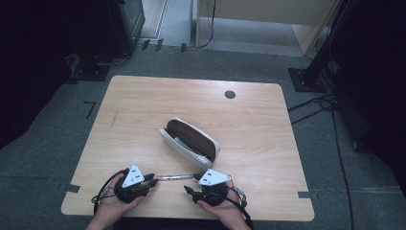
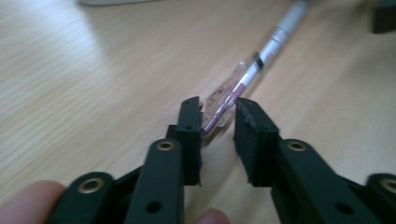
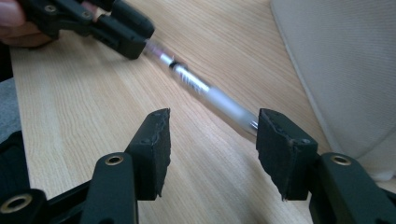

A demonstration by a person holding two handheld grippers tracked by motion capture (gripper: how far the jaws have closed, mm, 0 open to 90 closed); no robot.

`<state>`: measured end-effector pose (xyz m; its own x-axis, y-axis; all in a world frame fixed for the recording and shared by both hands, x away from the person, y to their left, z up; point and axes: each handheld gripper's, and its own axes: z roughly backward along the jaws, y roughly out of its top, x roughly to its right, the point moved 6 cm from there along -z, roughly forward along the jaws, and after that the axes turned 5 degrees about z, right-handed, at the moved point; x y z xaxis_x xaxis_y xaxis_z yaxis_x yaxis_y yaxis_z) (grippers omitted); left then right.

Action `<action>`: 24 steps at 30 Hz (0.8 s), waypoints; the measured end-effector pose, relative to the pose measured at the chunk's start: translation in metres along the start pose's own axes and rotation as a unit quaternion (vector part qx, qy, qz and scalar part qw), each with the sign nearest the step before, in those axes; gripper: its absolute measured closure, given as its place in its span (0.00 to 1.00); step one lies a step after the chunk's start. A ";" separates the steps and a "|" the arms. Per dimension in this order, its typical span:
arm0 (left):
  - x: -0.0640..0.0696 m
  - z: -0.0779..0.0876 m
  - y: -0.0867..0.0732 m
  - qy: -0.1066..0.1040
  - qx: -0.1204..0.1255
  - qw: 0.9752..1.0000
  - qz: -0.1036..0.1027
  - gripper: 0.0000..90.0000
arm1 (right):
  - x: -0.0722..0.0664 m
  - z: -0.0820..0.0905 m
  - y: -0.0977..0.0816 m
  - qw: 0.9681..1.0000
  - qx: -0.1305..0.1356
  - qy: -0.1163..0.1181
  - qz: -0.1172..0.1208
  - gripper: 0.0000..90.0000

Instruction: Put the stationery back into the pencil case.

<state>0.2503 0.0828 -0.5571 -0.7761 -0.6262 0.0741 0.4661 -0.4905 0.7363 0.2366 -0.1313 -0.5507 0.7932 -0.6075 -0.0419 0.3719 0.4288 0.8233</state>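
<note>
Now clamped in left gripper [image 2: 218,122] fingers: slim round pen [image 2: 261,56], clear plastic tip; right gripper [image 3: 212,140] fingers wide, smooth wooden desk [image 1: 143,105] beneath.

- The high view looks forward and down from above the person's side, taking in the whole table [image 1: 143,105] from well off.
- The left gripper view rides low and close, looking along its jaws at the pen [image 2: 261,56].
- The right gripper view sits equally near the tabletop, facing the same pen [image 3: 205,91] from its other end.
</note>
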 end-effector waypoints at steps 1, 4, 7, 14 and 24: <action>0.003 0.000 0.000 -0.009 -0.001 1.000 -0.009 0.87 | 0.000 0.000 0.000 1.000 0.001 -0.001 0.003 0.50; 0.012 -0.001 -0.001 -0.039 -0.006 0.999 -0.037 0.91 | 0.001 0.001 0.000 1.000 0.002 -0.003 0.007 0.50; 0.017 0.000 -0.001 -0.057 -0.010 0.997 -0.057 0.96 | 0.002 0.002 0.000 1.000 0.005 -0.003 0.009 0.50; -0.003 0.000 0.000 0.002 -0.002 1.000 -0.003 0.74 | 0.004 0.005 0.001 1.000 0.008 -0.005 0.006 0.50; -0.016 -0.005 0.005 0.067 0.006 0.996 0.052 0.53 | 0.003 0.005 0.001 1.000 0.008 -0.003 0.008 0.50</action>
<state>0.2673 0.0873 -0.5578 -0.6602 -0.7487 0.0608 0.5353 -0.4122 0.7372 0.2371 -0.1363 -0.5473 0.7966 -0.6039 -0.0256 0.3511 0.4279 0.8328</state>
